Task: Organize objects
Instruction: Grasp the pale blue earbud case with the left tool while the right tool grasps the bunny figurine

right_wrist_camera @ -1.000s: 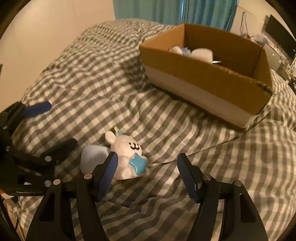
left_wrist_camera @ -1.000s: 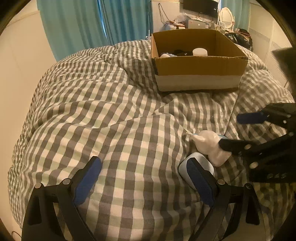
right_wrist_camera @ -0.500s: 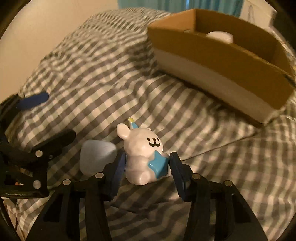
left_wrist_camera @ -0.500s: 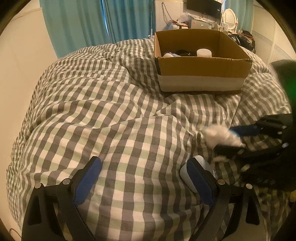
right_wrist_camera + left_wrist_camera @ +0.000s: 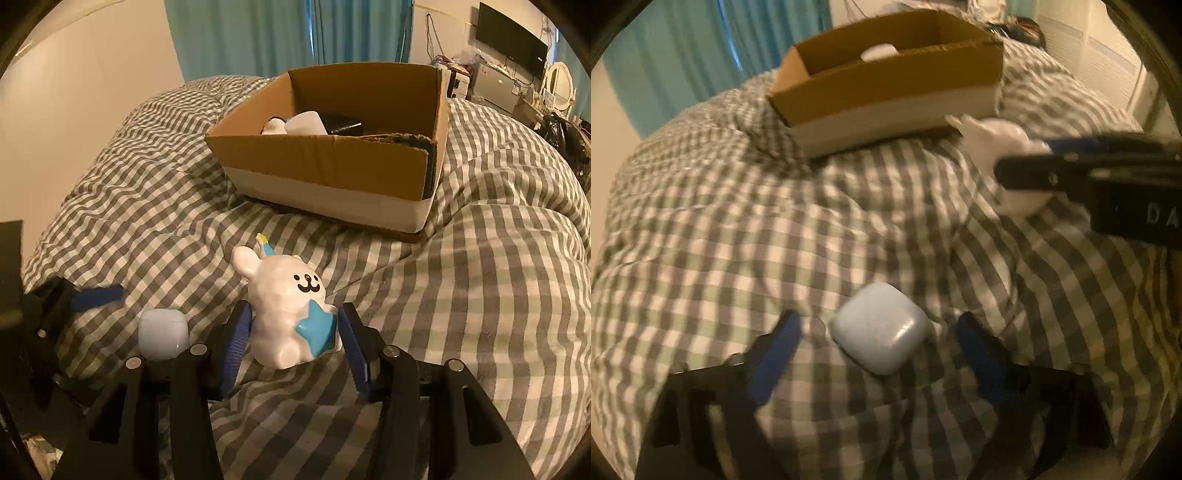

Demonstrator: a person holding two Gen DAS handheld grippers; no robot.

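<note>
My right gripper [image 5: 293, 334] is shut on a white bear figurine [image 5: 288, 310] with a blue star and holds it above the checked bedspread. In the left wrist view the figurine [image 5: 997, 144] shows at the right, held in the right gripper [image 5: 1027, 158]. A pale blue earbud case [image 5: 881, 328] lies on the bedspread between the open fingers of my left gripper [image 5: 882, 354]. The case also shows in the right wrist view [image 5: 163, 333], with the left gripper [image 5: 79, 306] beside it. An open cardboard box [image 5: 332, 162] stands further back on the bed; it also shows in the left wrist view [image 5: 886, 77].
The box holds a white item [image 5: 306, 123] and a dark item [image 5: 343, 123]. The checked bedspread [image 5: 738, 229] is rumpled. Teal curtains [image 5: 258, 33] hang behind the bed. A dresser with a mirror [image 5: 561, 81] stands at the far right.
My right gripper has lifted the bear figurine off the bed and carried it toward the box. My left gripper has moved right, so the earbud case now lies between its fingers.
</note>
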